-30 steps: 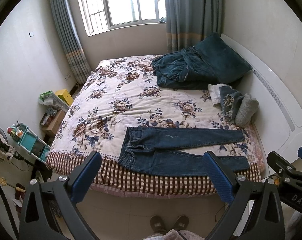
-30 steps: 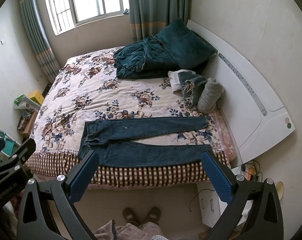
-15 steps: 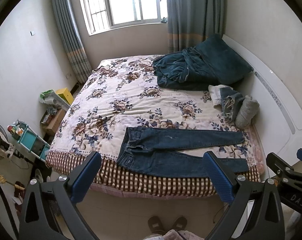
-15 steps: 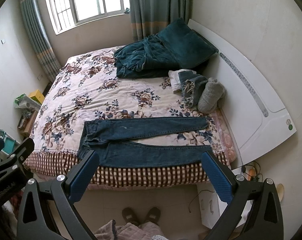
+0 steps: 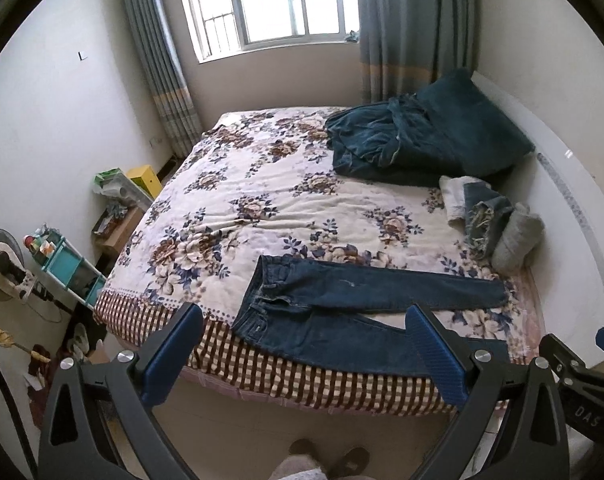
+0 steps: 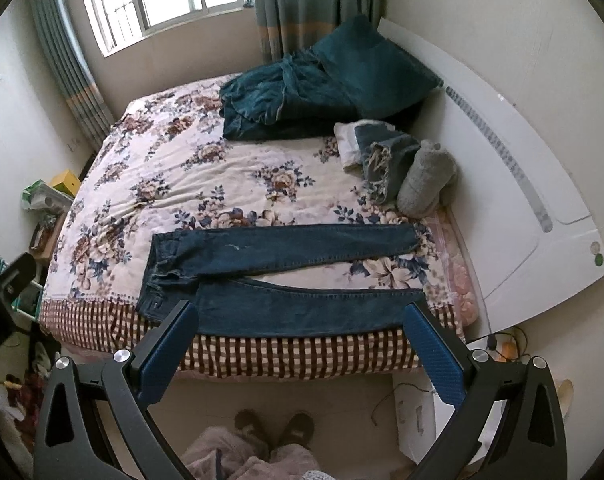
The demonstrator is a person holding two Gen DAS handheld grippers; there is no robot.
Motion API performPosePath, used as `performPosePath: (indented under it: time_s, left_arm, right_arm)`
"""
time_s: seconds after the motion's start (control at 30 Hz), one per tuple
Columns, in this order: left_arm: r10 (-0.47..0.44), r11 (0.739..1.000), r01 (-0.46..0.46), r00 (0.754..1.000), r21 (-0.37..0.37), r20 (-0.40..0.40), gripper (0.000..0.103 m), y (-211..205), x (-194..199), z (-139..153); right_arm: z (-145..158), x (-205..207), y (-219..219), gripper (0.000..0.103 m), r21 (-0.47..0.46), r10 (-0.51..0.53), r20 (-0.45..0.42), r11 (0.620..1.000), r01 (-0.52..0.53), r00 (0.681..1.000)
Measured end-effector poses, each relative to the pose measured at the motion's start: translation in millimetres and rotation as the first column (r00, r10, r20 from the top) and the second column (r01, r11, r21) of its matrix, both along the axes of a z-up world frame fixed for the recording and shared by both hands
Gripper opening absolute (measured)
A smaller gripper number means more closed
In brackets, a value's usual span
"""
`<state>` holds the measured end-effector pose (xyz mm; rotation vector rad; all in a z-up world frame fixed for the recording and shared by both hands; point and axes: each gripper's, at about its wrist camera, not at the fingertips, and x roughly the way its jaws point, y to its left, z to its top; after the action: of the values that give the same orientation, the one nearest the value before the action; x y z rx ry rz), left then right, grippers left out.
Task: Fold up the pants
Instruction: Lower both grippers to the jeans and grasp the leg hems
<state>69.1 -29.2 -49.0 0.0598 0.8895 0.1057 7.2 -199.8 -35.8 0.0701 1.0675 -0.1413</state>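
While both grippers hung above the floor at the foot side of the bed (image 5: 286,208), the pants (image 5: 341,300) lay flat along the bed's near edge, waist to the left, legs stretched right and parted in a narrow V. The left gripper (image 5: 302,354) had its jaws spread wide, holding nothing; the right gripper (image 6: 302,350) was likewise wide apart and empty, its blue pads (image 6: 433,354) framing the lower trouser leg. A teal shelf rack (image 5: 68,266) by the left wall held small items too blurred to name. Near the headboard (image 6: 513,184), folded clothes (image 6: 397,168) sat beside a dark green quilt (image 6: 294,96).
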Motion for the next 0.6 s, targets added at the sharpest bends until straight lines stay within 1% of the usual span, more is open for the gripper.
performPosePath:
  time_s: [0.1,0.17,0.23,0.33,0.37,0.43,0.5,0.53,0.6]
  left_arm:
    - [0.009,1.0,-0.009,1.0,0.007,-0.029,0.103,-3.3,24.6,-19.0]
    - [0.012,1.0,-0.012,0.998,0.005,-0.056,0.103,-6.5,48.6,-34.9]
    - [0.012,1.0,-0.011,0.996,0.018,-0.089,0.103,-11.4,73.9,-52.9]
    - [0.003,1.0,0.001,0.989,0.026,-0.145,0.103,-16.1,123.8,-88.8]
    - [-0.005,1.0,0.008,0.987,0.02,-0.162,0.103,-16.1,137.5,-99.2]
    - [-0.012,1.0,0.017,0.982,0.026,-0.191,0.103,-17.5,169.5,-122.2]
    - [-0.029,0.999,0.036,0.974,0.024,-0.226,0.103,-18.4,204.3,-147.3]
    - [-0.027,0.999,0.034,0.97,0.028,-0.243,0.103,-18.1,221.1,-160.1]
    - [-0.026,0.999,0.037,0.956,0.031,-0.292,0.103,-15.6,258.0,-189.7]
  right_arm:
    - [-27.9,27.5,-14.2,0.103,0.009,-0.017,-0.036,1.0,0.017,0.999]
    - [-49.1,49.4,-25.2,0.103,0.021,-0.028,-0.064,0.999,0.03,0.998]
    - [-72.4,73.0,-29.4,0.103,0.018,-0.042,-0.09,0.999,0.044,0.995]
    - [-111.8,114.7,-38.6,0.103,0.047,-0.034,-0.117,0.998,0.04,0.993]
    - [-130.6,134.0,-39.8,0.103,0.041,-0.034,-0.152,0.998,0.041,0.988]
    - [-159.0,164.6,-45.9,0.103,0.047,-0.034,-0.19,0.998,0.044,0.981]
    - [-192.5,201.5,-55.9,0.103,0.04,-0.067,-0.244,0.996,0.079,0.967]
    - [-205.3,216.7,-60.0,0.103,0.037,-0.084,-0.253,0.995,0.096,0.964]
    - [-235.4,248.5,-76.3,0.103,0.003,-0.124,-0.278,0.991,0.131,0.953]
